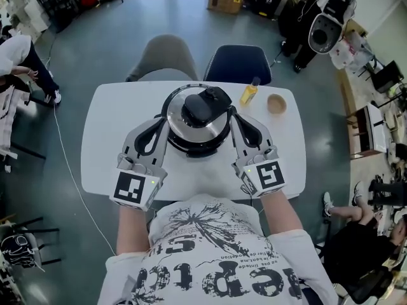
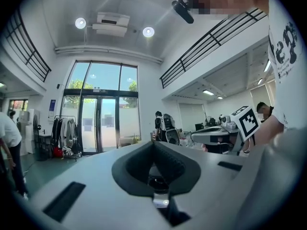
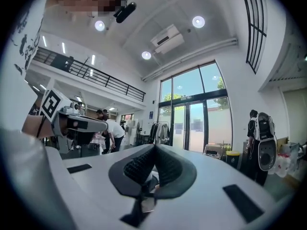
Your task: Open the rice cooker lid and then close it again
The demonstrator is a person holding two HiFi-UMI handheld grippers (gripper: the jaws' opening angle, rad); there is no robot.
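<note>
The rice cooker (image 1: 198, 121) stands in the middle of the white table (image 1: 108, 138), with its silver lid and black top handle (image 1: 205, 105) lying down on the pot. My left gripper (image 1: 158, 122) is shut and empty beside the cooker's left flank. My right gripper (image 1: 237, 115) is shut and empty beside its right flank. Both point level, away from me. In the left gripper view the fingertips (image 2: 153, 143) meet with only the room beyond. The right gripper view shows the same, its fingertips (image 3: 154, 147) pressed together. The cooker is in neither gripper view.
A small yellow bottle (image 1: 249, 93) and a brown cup (image 1: 276, 103) stand at the table's far right. A grey chair (image 1: 168, 59) and a blue chair (image 1: 236, 63) sit behind the table. People stand at the room's edges.
</note>
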